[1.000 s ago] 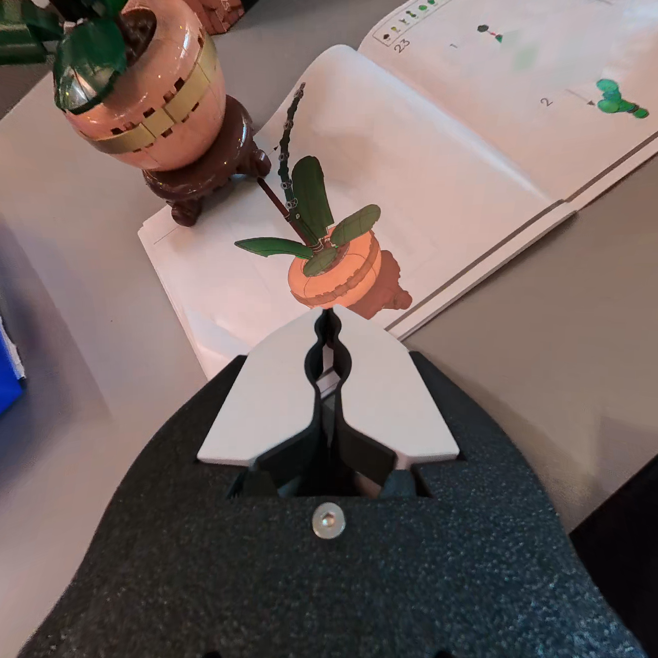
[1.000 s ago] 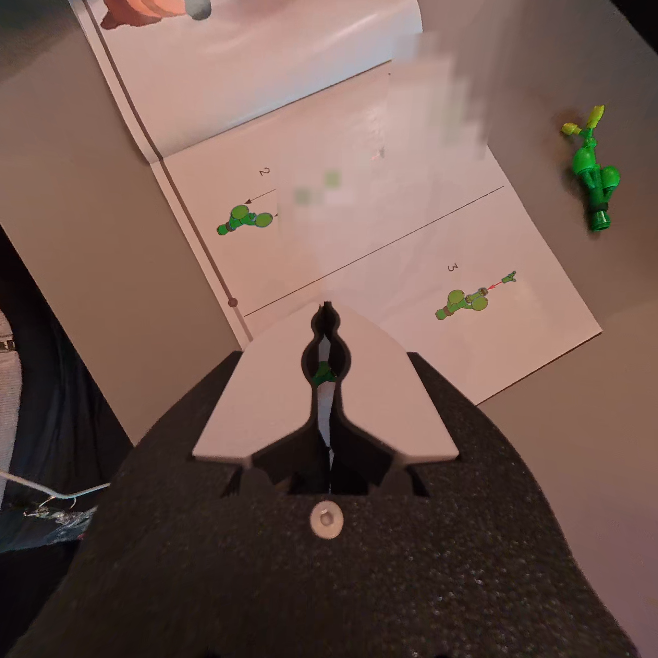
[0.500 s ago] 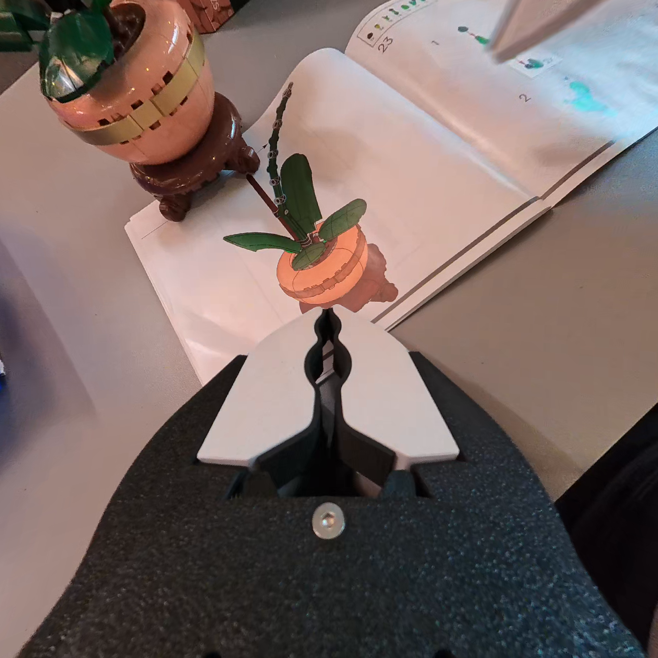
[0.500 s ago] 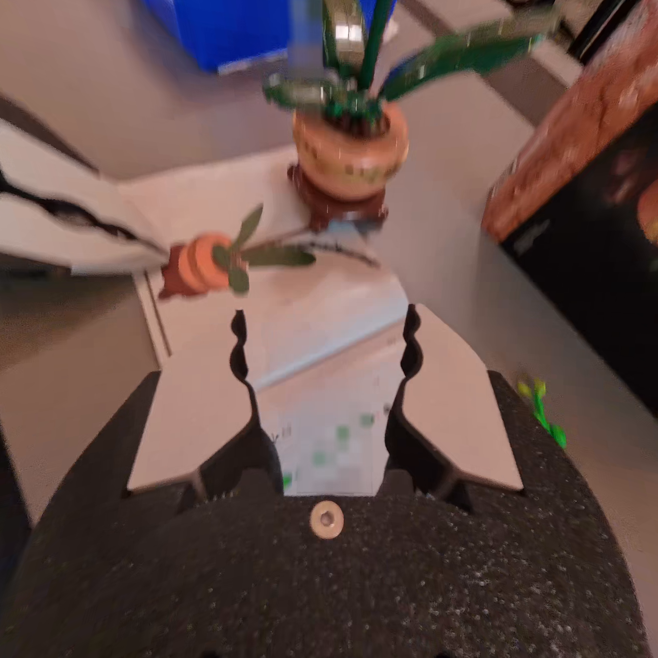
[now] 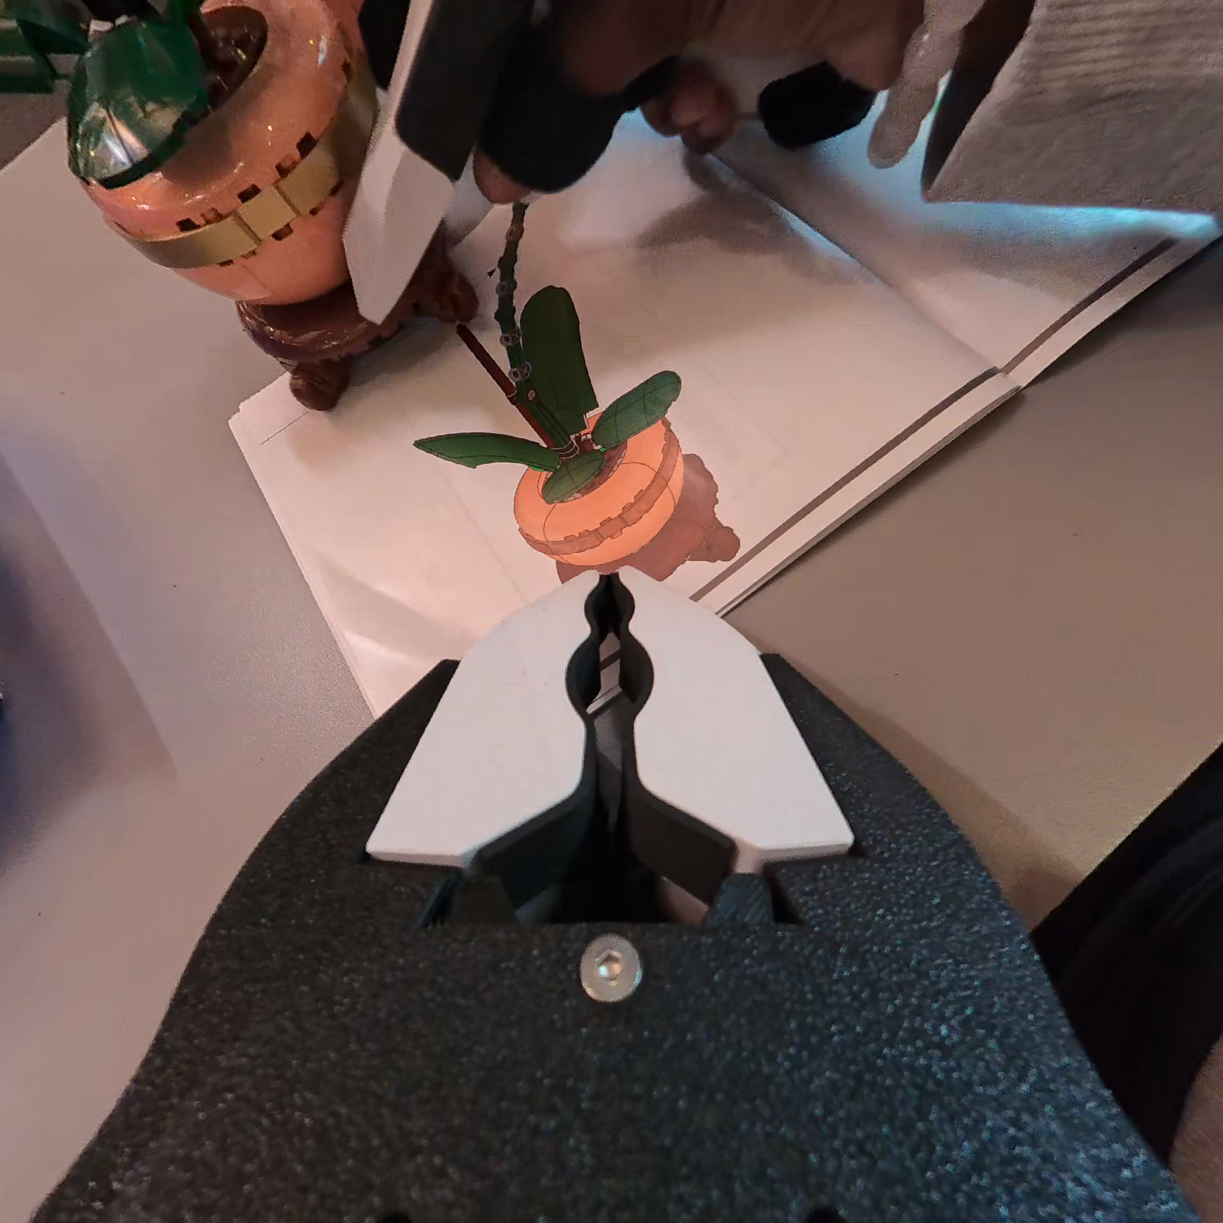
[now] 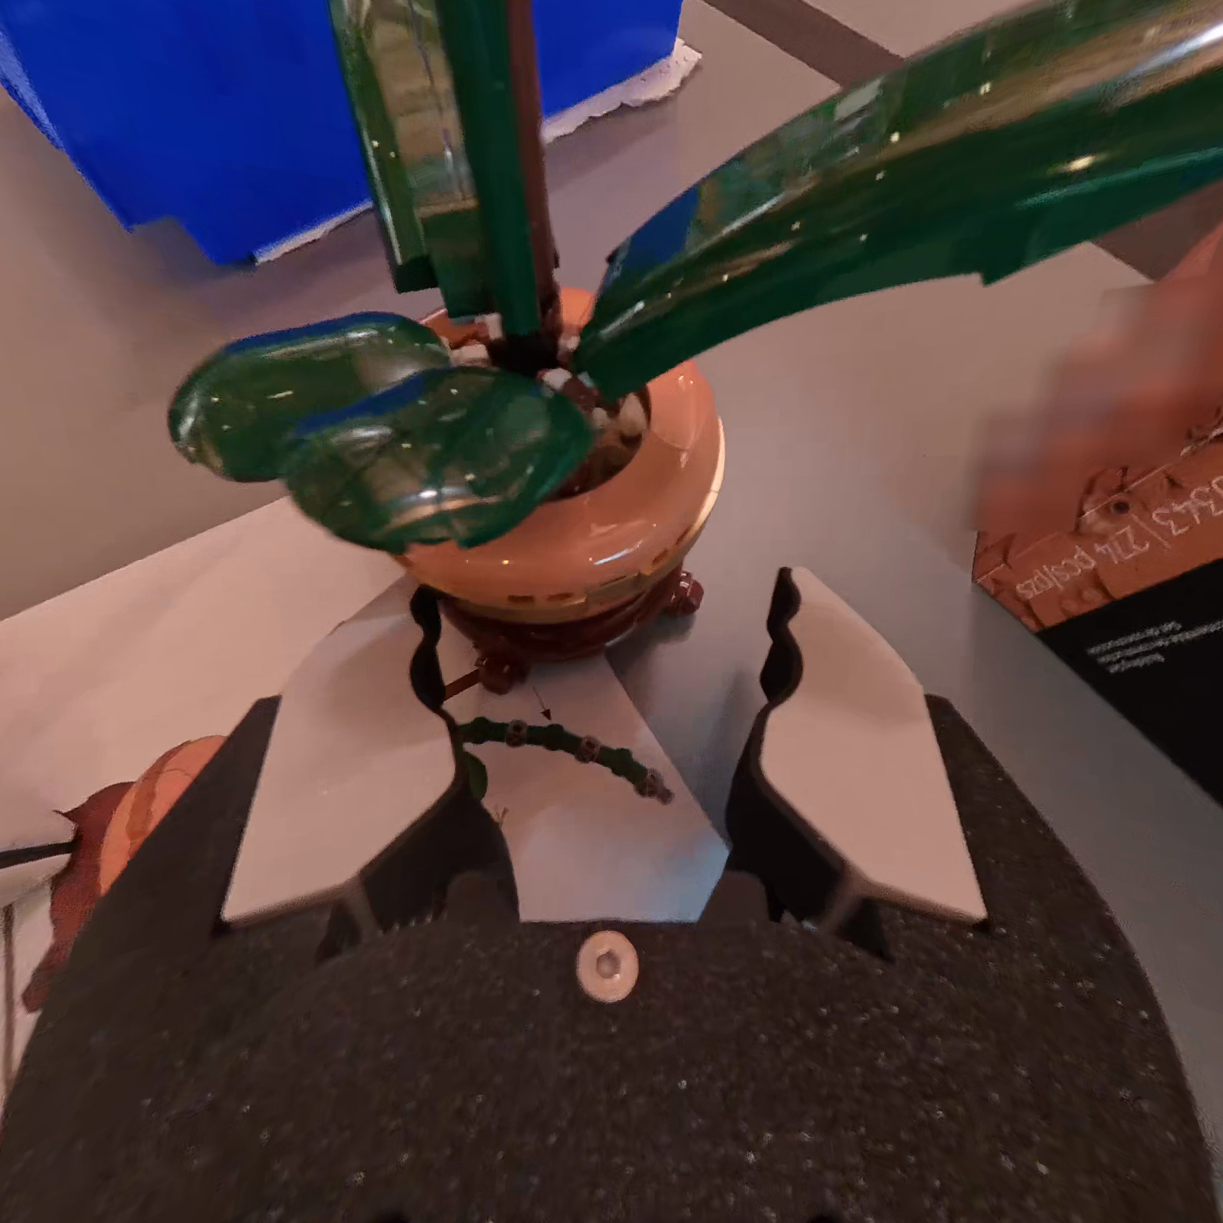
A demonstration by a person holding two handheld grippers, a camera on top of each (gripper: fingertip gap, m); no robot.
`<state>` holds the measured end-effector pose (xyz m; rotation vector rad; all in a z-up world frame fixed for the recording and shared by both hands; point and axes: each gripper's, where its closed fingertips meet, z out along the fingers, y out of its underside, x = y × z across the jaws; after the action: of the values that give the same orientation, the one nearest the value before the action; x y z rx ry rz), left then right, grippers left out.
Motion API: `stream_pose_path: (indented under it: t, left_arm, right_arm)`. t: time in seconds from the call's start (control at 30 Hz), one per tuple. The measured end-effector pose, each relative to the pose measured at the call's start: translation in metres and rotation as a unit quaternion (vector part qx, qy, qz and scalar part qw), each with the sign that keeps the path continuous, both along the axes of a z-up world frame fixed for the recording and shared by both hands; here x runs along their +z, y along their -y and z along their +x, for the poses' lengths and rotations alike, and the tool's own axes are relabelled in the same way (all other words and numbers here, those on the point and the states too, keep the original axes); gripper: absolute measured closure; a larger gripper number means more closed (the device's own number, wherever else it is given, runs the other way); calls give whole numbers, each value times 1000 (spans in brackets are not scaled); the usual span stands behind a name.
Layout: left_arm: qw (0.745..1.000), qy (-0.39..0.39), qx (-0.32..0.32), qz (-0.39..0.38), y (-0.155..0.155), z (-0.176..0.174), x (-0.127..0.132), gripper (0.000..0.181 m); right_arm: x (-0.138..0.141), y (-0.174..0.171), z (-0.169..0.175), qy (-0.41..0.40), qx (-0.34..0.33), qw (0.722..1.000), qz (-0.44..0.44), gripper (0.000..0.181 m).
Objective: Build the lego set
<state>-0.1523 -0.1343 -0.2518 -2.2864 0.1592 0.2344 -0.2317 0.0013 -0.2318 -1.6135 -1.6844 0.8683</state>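
We see the lego plant pot (image 6: 569,529) standing on the grey table (image 6: 119,370), its brown footed base resting partly on the far corner of the open instruction booklet (image 5: 662,317). The pot is peach with a tan band, and dark green leaves (image 6: 397,450) spread from its mouth around an upright stem.

Just in front of the pot, our right gripper (image 6: 605,645) has its jaws spread wide apart with nothing between them; its left finger (image 6: 351,761) lies close to the pot's brown base, and we cannot tell whether it touches. Seen from the left wrist, that gripper sits right against the near side of the pot.

Nearer to us than the pot, over the booklet's near edge, our left gripper (image 5: 610,582) has its jaws drawn together, holding nothing that we can see. A printed picture of the pot (image 5: 595,503) lies on the page between it and the real pot.

Behind the pot stands a blue box (image 6: 198,119); to the pot's right lies a brown and black carton (image 6: 1125,595).
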Motion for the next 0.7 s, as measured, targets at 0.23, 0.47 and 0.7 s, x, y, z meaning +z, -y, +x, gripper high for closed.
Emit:
stream_pose_path:
  t: [0.23,0.47,0.7]
  left_arm:
    - [1000,-4,0,1,0,0,0,181]
    - [1000,2,3,0,0,0,0,181]
    - [1000,1,9,5,2,4,3,176]
  right_arm:
    - [4,-26,-6,4,33,998,47,95]
    - [4,-40,-11,16,28,998,45,111]
    - [-15,48,99,125,107,981,-101,159]
